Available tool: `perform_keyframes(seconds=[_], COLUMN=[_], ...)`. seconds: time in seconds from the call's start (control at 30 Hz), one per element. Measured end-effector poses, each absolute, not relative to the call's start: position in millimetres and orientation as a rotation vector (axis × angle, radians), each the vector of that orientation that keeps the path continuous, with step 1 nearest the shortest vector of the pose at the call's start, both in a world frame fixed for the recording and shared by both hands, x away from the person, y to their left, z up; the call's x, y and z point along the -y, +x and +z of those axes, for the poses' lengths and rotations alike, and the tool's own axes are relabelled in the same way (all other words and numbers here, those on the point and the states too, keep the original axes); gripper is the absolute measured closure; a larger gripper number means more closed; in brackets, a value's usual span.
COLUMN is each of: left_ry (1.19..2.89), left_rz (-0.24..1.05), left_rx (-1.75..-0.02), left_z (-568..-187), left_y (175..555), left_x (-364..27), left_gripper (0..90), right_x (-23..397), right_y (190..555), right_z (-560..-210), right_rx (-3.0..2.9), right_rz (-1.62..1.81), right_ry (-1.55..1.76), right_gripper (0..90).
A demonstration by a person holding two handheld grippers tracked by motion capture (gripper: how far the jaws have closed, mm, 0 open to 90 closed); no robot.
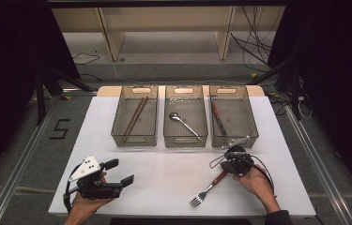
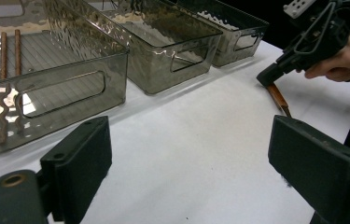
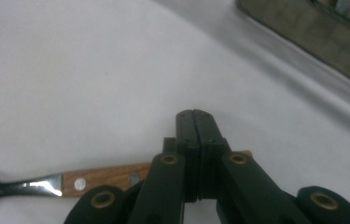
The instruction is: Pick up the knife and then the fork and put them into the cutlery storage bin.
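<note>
The right gripper (image 1: 227,165), seen from the high view, points down at the white table (image 1: 164,173) with its jaws pressed together and nothing between them; its tip sits over the wooden handle end of a fork (image 1: 206,190), which lies flat and runs away from the gripper toward the person, tines farthest off. The left gripper (image 1: 119,172) rests well apart to the side, jaws spread wide and empty. In the left gripper view, that gripper's two black pads (image 2: 77,163) stand far apart over bare table, and the right gripper (image 2: 268,77) shows beyond them, just above the fork's brown handle (image 2: 277,98). In the right gripper view, the closed jaws cross in front of the fork (image 3: 70,183); whether they touch it I cannot tell.
</note>
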State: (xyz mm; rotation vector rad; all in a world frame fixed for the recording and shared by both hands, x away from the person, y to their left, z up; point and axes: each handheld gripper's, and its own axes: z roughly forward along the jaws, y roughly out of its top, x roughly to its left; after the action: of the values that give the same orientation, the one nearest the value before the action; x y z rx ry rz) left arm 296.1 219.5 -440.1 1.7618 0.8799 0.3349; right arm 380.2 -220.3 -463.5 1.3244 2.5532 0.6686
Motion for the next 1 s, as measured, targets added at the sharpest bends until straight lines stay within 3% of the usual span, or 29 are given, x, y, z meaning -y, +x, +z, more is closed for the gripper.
perform_keyframes(seconds=[0.73,0.83,1.0], left_ry=[1.765,1.766,1.764], left_rz=[0.334,0.332,0.331], left_rx=[-0.881,-0.884,-0.884], left_z=[-440.7,-441.2,-441.3], left_y=[296.3,296.8,296.8], left_x=[-218.4,-217.6,-217.8], left_gripper=[13.2,13.2,13.2], right_x=[233.8,234.6,231.2], right_y=[334.9,335.5,335.1], right_z=[-455.5,-448.4,-434.3], right_rx=[-2.615,-2.629,-2.722], right_rz=[0.63,0.657,0.687], right_ry=[1.31,1.268,1.091], right_gripper=[88.9,79.0,48.5])
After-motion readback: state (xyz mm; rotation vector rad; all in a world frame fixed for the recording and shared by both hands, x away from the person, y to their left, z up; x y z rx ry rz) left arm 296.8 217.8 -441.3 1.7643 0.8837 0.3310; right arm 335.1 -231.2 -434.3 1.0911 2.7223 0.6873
